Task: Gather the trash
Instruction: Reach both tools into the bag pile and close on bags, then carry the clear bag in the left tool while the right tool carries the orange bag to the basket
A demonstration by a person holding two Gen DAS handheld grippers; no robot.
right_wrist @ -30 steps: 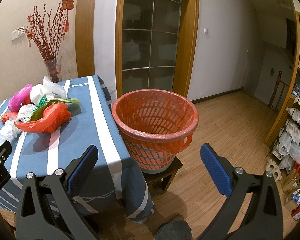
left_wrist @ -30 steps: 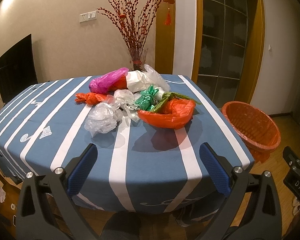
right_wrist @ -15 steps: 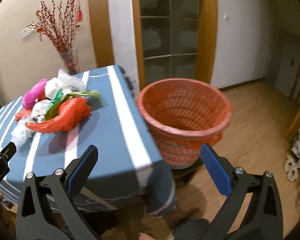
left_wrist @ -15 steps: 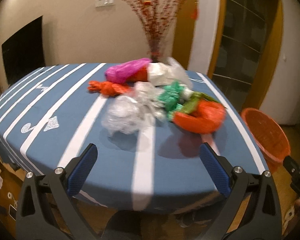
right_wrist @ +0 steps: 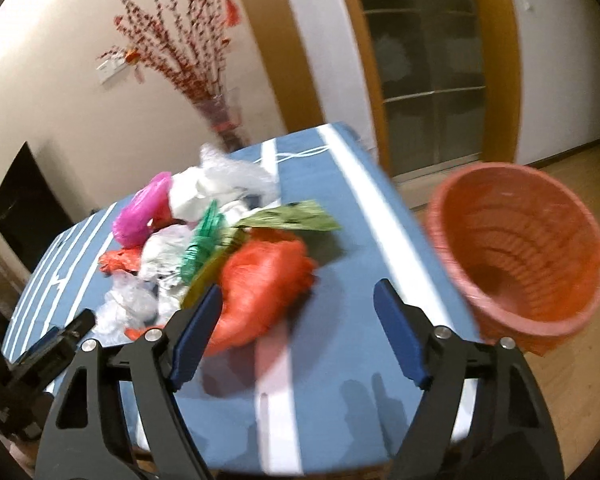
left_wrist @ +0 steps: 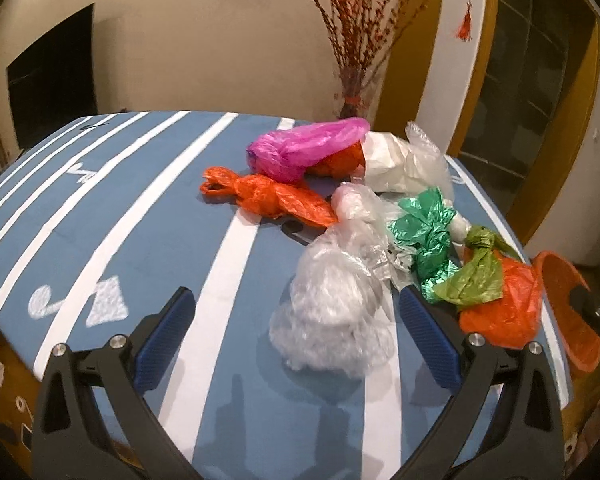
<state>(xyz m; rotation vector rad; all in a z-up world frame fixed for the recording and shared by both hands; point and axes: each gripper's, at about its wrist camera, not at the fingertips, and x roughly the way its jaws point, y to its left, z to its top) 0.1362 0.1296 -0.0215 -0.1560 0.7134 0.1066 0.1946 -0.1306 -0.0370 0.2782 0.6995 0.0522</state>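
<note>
Trash bags lie heaped on a blue worktop [left_wrist: 148,216] with white stripes, and both grippers are closing in on them; the reach is in hand and nothing is picked up yet.

In the left wrist view, the left gripper [left_wrist: 296,338] sits low in the frame with its blue fingers [left_wrist: 165,336] spread apart. A crumpled clear plastic bag [left_wrist: 332,300] lies between and just beyond the fingers, not pressed by either one. Behind it, toward the centre and right, are a twisted orange bag [left_wrist: 268,196], a pink bag [left_wrist: 304,148], a white bag [left_wrist: 400,164], a green foil bag [left_wrist: 428,236] and an olive green bag [left_wrist: 476,276] resting on a larger orange bag [left_wrist: 508,312].

In the right wrist view, which is blurred, the right gripper [right_wrist: 296,328] has just been narrowing its fingers [right_wrist: 400,332], yet they remain released with nothing clamped. The large orange bag [right_wrist: 260,284] sits just ahead of its left finger. An orange basket [right_wrist: 516,248] stands off the worktop's edge at the right of the frame; it looks empty as far as can be seen.

The next move likely calls for each gripper to push forward until soft plastic fills the gap, clamp firmly on a bunched fold, then carry it right to the basket.
</note>
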